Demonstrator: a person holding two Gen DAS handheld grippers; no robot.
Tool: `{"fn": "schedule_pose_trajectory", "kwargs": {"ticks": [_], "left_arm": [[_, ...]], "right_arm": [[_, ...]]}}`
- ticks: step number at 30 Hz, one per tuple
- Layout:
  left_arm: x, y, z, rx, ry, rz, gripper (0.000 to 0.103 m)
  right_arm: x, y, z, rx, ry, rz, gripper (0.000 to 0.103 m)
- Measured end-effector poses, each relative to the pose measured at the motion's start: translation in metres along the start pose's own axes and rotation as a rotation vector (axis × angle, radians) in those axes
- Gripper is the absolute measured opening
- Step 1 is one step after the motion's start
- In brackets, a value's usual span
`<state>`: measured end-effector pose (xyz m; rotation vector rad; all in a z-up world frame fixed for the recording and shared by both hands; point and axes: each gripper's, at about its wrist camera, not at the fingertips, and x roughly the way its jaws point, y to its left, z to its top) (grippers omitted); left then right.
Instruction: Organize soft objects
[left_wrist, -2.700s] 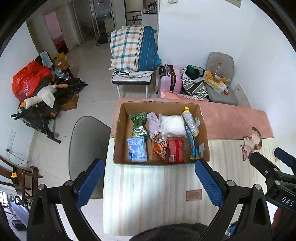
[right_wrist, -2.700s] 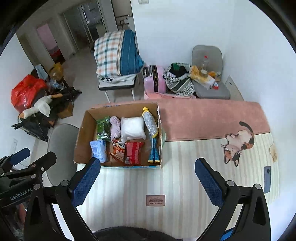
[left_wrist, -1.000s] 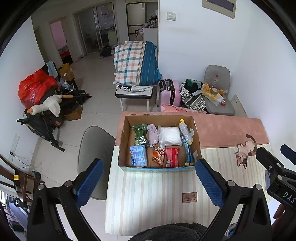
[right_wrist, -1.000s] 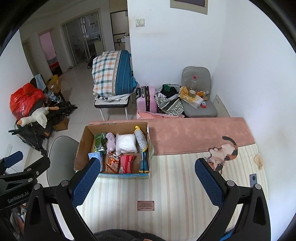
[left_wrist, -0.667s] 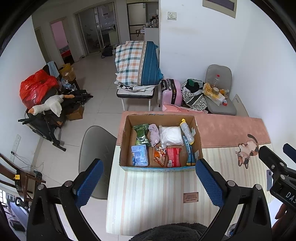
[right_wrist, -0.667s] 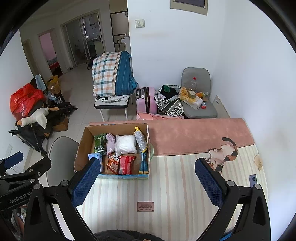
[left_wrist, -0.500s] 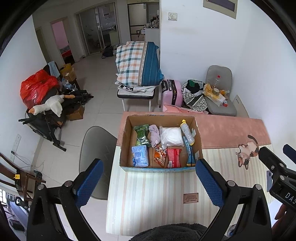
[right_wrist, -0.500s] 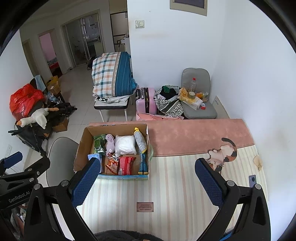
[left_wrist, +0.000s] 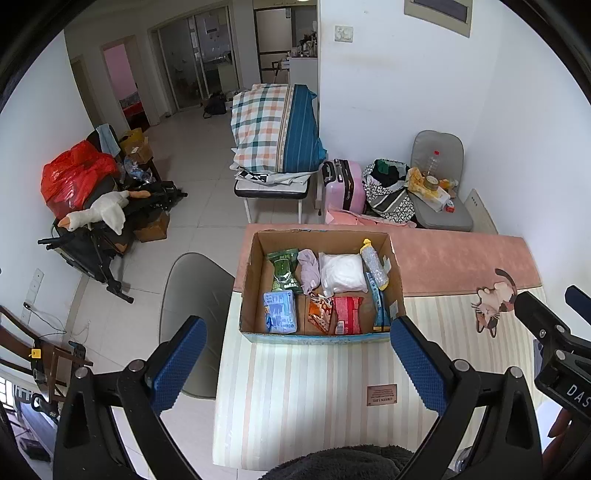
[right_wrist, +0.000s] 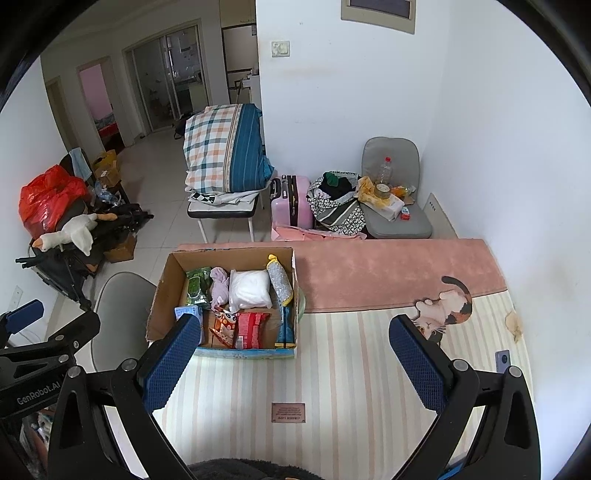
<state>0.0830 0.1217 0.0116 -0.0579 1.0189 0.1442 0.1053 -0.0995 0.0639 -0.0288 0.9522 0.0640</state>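
Observation:
An open cardboard box (left_wrist: 255, 280) stands on a striped mat (left_wrist: 295, 398) and shows in the right wrist view too (right_wrist: 162, 295). Inside lie a white soft pack (left_wrist: 341, 273), a lilac cloth (left_wrist: 309, 271), a green packet (left_wrist: 283, 269), a blue tissue pack (left_wrist: 279, 311), a red snack bag (left_wrist: 347, 310), an orange bag (left_wrist: 320, 312) and a bubble-wrap roll (left_wrist: 375, 262). My left gripper (left_wrist: 295, 362) is open and empty, high above the mat in front of the box. My right gripper (right_wrist: 295, 362) is open and empty, to the right of the box.
A pink rug strip (right_wrist: 399, 273) runs behind the box. A grey chair (left_wrist: 192, 295) stands left of the mat. A phone (right_wrist: 503, 360) lies at the mat's right edge. A plaid bedding stack (left_wrist: 277, 133), a pink suitcase (left_wrist: 343, 184) and a cluttered grey chair (left_wrist: 439, 199) stand beyond.
Both grippers have risen and pulled back from the box, so it looks smaller and farther. Both stay open and empty. The box contents have not moved.

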Motion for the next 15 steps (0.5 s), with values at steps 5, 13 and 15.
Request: {"fn": "schedule_pose_trajectory", "kwargs": {"ticks": [5,13,15], "left_arm": [[-0.0017,0.0014,0.0021,-0.002,0.005,-0.002,0.102],[-0.0074,0.0032,0.0057,-0.006,-0.016,0.0,0.102],[-0.0082,0.0033,0.0058,-0.006,-0.02,-0.001,0.102]], "right_arm": [[-0.0008,-0.0011,0.0024,-0.003,-0.003,-0.002,0.103],[-0.0017,-0.0016,0.002,-0.004,-0.008,-0.001,0.103],[-0.0017,-0.0032,0.0024,-0.005,-0.009,0.001,0.103]]}}
